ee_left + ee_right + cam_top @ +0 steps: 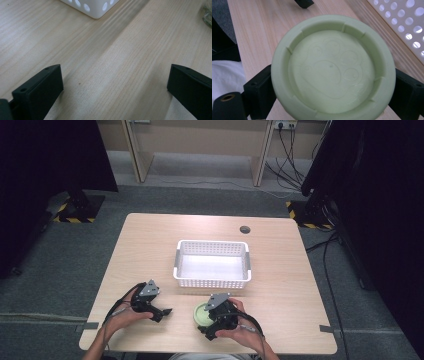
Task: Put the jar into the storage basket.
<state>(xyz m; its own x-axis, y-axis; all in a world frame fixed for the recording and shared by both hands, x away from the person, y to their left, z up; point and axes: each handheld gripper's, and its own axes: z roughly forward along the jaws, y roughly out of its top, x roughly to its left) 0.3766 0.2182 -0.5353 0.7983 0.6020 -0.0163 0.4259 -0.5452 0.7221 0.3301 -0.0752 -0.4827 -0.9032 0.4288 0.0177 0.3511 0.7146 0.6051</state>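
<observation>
The round pale-green plastic dish (332,67), with a paw print moulded into its floor, sits on the light wooden table (280,285) between the jaws of the right claw (204,319), one black jaw against each side of its rim, pinching it. Just ahead of that claw stands the white perforated plastic basket (212,281). Off to its left, well apart, the left claw (115,87) rests low over bare wood, jaws spread wide with nothing between them, a basket corner ahead.
</observation>
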